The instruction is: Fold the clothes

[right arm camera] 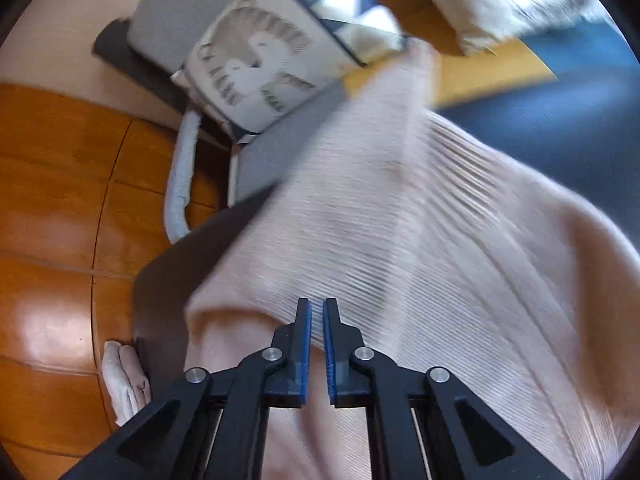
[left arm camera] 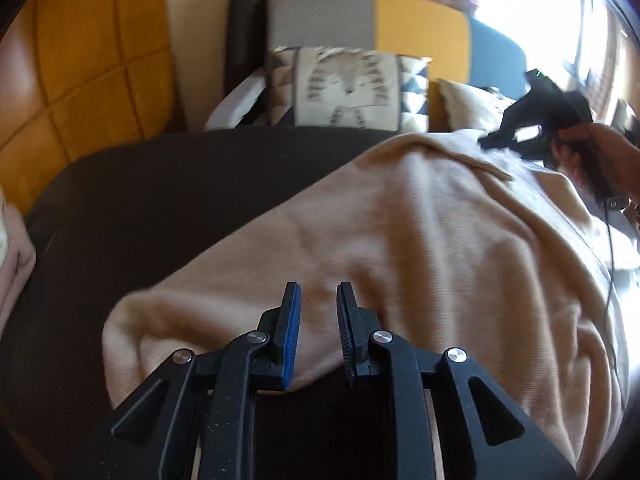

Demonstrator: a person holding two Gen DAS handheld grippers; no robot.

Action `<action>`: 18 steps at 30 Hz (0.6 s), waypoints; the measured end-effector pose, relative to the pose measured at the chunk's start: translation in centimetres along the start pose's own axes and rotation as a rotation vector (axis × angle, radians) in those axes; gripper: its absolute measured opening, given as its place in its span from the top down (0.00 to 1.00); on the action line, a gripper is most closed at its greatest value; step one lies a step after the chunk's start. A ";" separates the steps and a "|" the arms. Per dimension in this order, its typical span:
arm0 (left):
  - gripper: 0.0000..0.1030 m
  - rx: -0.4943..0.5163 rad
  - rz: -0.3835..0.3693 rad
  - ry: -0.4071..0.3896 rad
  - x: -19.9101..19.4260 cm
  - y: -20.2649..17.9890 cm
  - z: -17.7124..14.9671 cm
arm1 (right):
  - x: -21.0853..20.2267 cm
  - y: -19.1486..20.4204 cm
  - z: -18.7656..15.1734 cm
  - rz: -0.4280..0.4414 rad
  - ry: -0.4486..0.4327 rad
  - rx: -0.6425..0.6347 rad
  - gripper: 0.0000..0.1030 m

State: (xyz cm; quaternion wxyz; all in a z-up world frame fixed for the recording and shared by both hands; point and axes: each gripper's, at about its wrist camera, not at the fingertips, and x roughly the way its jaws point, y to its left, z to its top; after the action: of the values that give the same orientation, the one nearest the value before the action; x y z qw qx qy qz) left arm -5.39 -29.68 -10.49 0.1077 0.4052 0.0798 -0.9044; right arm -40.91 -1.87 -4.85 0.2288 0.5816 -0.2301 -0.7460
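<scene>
While left tongs (left arm camera: 318,292) gape, right tongs (right arm camera: 317,306) pinch sweater (right arm camera: 420,220) — taut.

No legible text or labels anywhere, perhaps lost to blur.

The left gripper (left arm camera: 318,300) is black with silver round screws and blue ribbed pads (left arm camera: 292,328); the right gripper (right arm camera: 317,316) matches; a bare-skinned hand (left arm camera: 612,152) and thin black cable (left arm camera: 610,248) show.

Sunlit window (left arm camera: 560,20), patchwork sofa (left arm camera: 420,24), wooden floor (right arm camera: 52,208)
</scene>
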 end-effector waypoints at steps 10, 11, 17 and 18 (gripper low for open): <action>0.80 -0.045 -0.033 0.028 1.8 1.8 -1.2 | -1.1 3.3 0.9 0.021 -0.039 -0.065 0.69; 0.80 -0.047 -0.042 0.016 1.8 1.7 -0.9 | -1.3 2.1 0.5 -0.011 -0.023 -0.049 0.69; 0.80 -0.039 -0.045 0.001 2.8 -0.1 1.2 | -2.6 -4.4 -2.0 -0.106 0.001 0.086 0.68; 0.80 -0.029 -0.020 0.004 3.1 -0.4 1.4 | -2.4 -4.9 -2.3 -0.090 0.008 0.106 0.68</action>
State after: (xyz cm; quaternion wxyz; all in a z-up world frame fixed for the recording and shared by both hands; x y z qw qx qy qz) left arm -8.52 -30.00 -11.93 0.1041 0.4045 0.0970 -0.9034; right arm -38.50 3.27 -6.52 0.1650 0.6056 -0.2418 -0.7400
